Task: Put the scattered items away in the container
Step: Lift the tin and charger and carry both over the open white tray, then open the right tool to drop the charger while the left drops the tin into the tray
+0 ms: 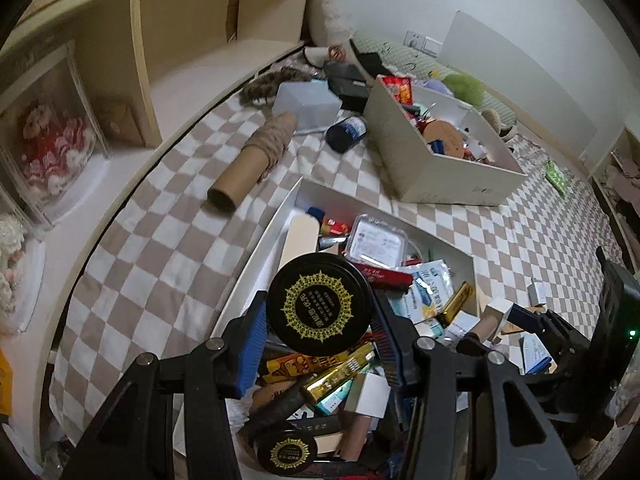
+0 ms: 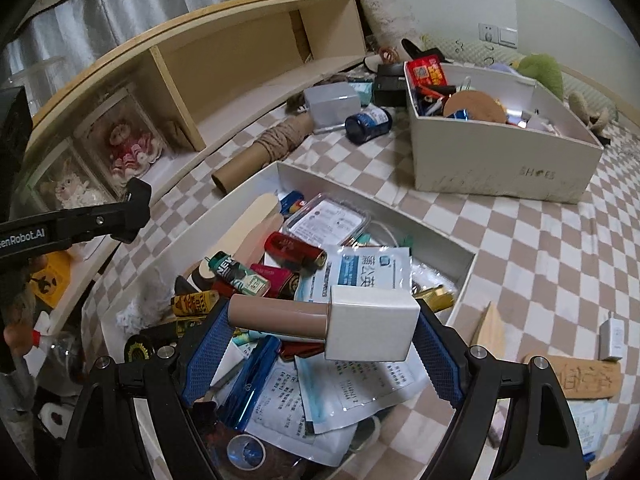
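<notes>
- Left gripper (image 1: 320,334) clenches a black round tin (image 1: 319,303) between its 2 blue pads, above the cluttered white tray (image 1: 256,240).
- Right gripper (image 2: 324,338) grasps a beige tube (image 2: 320,320) by its ends, white cap rightward, over the same tray on the checked cloth (image 2: 520,240).

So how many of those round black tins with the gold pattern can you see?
2. One black tin is clamped in the left gripper above the shallow tray; the other tin lies in the tray below. More may be buried.
</notes>
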{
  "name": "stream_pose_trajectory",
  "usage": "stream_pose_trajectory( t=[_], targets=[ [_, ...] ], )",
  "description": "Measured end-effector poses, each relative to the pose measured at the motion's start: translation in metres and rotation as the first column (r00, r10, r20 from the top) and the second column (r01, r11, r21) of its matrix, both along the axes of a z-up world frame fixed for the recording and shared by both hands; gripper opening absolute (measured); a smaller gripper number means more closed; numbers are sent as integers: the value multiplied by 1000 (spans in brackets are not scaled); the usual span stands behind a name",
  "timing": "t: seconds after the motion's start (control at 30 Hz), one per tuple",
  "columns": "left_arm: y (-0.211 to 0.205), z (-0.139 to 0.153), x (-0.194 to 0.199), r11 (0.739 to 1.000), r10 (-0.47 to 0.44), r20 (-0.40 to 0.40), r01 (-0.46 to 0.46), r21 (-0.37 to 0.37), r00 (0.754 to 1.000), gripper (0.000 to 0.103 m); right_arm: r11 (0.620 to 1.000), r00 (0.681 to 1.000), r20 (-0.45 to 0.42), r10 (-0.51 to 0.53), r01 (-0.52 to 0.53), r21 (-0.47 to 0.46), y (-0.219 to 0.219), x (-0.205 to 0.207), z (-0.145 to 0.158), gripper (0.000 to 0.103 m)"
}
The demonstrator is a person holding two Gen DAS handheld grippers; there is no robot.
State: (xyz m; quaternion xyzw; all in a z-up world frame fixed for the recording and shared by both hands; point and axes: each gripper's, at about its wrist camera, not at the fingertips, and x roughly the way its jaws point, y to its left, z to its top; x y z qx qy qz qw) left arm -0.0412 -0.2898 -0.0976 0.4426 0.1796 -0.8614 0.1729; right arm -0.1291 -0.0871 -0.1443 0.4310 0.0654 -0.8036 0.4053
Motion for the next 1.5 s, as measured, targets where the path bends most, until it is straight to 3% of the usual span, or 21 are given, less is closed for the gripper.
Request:
stream_pose_trajectory(
  t=[0.13,0.27,0.9,0.97,1.03,1.5],
  targets=[
    [-2,-8,-2,1000,12,33,-12,-11,999,50,1000,1000,15,15,-16,6,-3,1,-5,87],
    [-5,-17,-4,1000,20,66,-19,-10,998,50,1000,999,-30,27,-27,0,-5,5,0,97],
    [-11,-48,-17,1000,30,161,-31,6,987,50,998,998,-13,59,-59,-8,-9,15,-1,98],
    [-11,-49,-17,1000,28,154,-28,-5,988,57,998,998,-13,62,-62,-8,-9,15,-1,98],
    [-11,-48,-17,999,44,148,-40,-28,988,86,998,998,-13,69,-69,-7,-8,16,-1,98],
    [3,-35,-18,998,15,128,-7,-66,992,87,997,997,-28,73,-73,4,-1,22,5,98]
  ],
)
